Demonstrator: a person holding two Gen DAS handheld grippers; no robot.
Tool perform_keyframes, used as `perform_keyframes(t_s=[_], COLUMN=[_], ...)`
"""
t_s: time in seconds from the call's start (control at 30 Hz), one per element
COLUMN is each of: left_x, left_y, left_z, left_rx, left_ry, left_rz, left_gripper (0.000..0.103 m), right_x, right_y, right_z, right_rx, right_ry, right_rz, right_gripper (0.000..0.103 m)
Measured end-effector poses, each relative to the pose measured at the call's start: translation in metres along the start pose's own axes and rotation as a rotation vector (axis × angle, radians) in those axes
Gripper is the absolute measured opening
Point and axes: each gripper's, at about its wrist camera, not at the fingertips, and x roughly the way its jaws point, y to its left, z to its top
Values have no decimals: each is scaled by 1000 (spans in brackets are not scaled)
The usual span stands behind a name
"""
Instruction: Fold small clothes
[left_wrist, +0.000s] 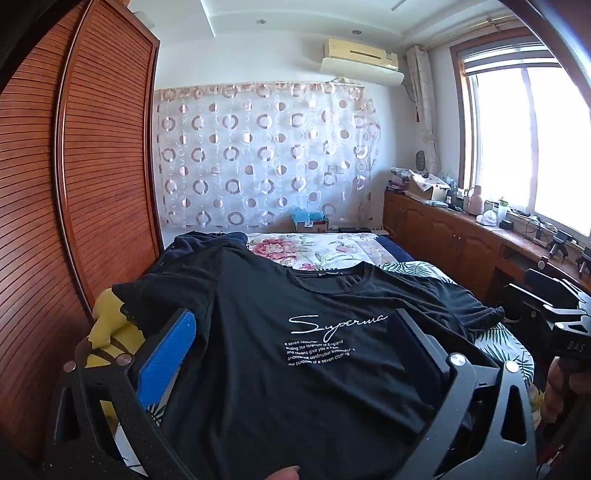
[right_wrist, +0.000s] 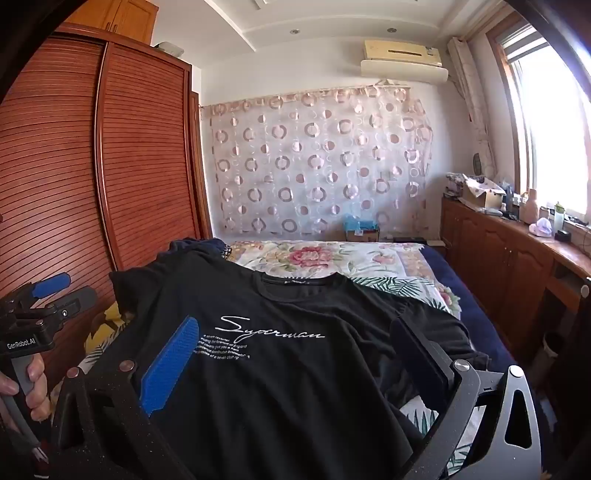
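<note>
A black T-shirt (left_wrist: 295, 350) is lying front-up across the bed (left_wrist: 332, 247), its white script print facing the ceiling and its collar pointing towards the far wall; the left gripper (left_wrist: 295, 347) is hovering over the shirt's chest with its jaws spread wide, nothing pinched between them; the right gripper (right_wrist: 291, 365) is hovering beside it, jaws just as wide, the fabric showing between its blue pad (right_wrist: 168, 365) and dark pad but not clamped; a hand (right_wrist: 26, 384) is wrapping the left gripper's handle in the right wrist view; a yellow garment (left_wrist: 110, 332) is peeking out past the shirt's left sleeve, near the slatted wardrobe (left_wrist: 92, 166); floral bedding is showing beyond the collar.
</note>
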Motion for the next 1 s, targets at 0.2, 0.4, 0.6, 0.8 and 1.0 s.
perform_keyframes(t_s=[0.2,0.4,0.6,0.8,1.0], left_x=[-4,-10,-7,-8,-8], left_y=[0,3,1,2,2], left_z=[1,1,2,3,3], left_rx=[-1,-6,0,4,5], left_ry=[-2,-12,-6,-9,-10], left_rz=[13,23,25,26,28], left_gripper=[103,103,103,103,103], right_x=[-1,-1,0,-1,1], right_y=[0,-1,-1,-1,-1], right_z=[0,1,1,-1,-1], right_rx=[2,4,5,9,10], right_ry=[-8,-10,-8,-7,-6], right_rz=[2,0,0,-1,-2], right_gripper=[103,103,103,103,103])
